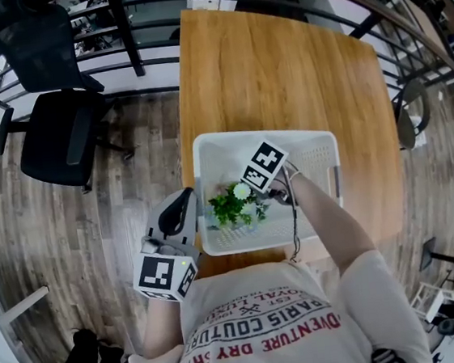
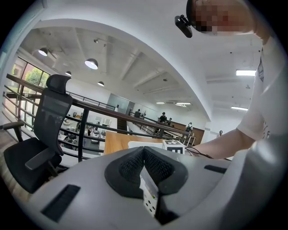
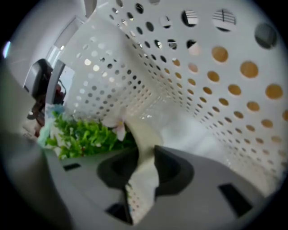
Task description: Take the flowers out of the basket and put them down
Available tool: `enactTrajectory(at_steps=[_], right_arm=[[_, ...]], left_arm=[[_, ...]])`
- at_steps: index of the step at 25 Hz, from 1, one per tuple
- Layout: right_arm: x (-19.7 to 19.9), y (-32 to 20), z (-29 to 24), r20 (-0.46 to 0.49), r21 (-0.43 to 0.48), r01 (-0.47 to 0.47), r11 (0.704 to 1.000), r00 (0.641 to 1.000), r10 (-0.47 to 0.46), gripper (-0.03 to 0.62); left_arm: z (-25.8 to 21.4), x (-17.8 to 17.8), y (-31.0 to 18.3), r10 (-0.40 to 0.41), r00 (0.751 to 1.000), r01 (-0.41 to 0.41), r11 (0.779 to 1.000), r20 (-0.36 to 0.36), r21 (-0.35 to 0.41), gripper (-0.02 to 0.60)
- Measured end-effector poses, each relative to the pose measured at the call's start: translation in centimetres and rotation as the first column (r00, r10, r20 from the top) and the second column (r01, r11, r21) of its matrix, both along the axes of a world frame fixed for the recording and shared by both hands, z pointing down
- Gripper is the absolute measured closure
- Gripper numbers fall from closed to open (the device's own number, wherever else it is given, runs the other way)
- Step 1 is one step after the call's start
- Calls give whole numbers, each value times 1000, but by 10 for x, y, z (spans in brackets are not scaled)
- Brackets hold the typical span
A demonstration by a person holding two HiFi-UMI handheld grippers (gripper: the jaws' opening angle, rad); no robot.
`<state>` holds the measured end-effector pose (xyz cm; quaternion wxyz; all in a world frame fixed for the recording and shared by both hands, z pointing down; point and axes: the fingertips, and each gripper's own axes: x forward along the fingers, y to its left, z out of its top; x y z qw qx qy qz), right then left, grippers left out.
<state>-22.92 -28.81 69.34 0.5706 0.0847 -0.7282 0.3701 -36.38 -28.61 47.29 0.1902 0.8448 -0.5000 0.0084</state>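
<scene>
Task not yet advanced: the flowers (image 1: 231,205) lay inside the basket (image 1: 313,137), none set down. The right gripper (image 1: 271,201) was inside the basket beside them, jaws apart and empty. The left gripper (image 1: 182,204) waited outside the basket's left wall, jaws closed on nothing

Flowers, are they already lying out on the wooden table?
No, the flowers sit inside the white basket, within its perforated walls.

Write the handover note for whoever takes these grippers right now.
Left gripper: shut, empty, held outside the basket.
Right gripper: open, down inside the basket beside the flowers, gripping nothing.
Flowers: lying in the basket on the wooden table.
Done: nothing is out yet.
To do: grip the flowers, lift them out, put them down.
</scene>
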Motion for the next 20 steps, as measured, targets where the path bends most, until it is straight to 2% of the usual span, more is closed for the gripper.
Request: enactTrajectory(at_steps=[11,14,20], right_arm=[[3,3,-5,-13,38,5,999,1000,-5,484],[9,-1,-13,-19,79,11,997,1000,-9,487],[25,-14,-56,32,173,-21,985,999,16,487]], left_arm=[[-5,0,7,12,1000,-12,1000,21,15,555],[-8,-3,11,13,1000,-13,1000,27,12,555],[-24,7,18,12,999,-14,999,47,44,555]])
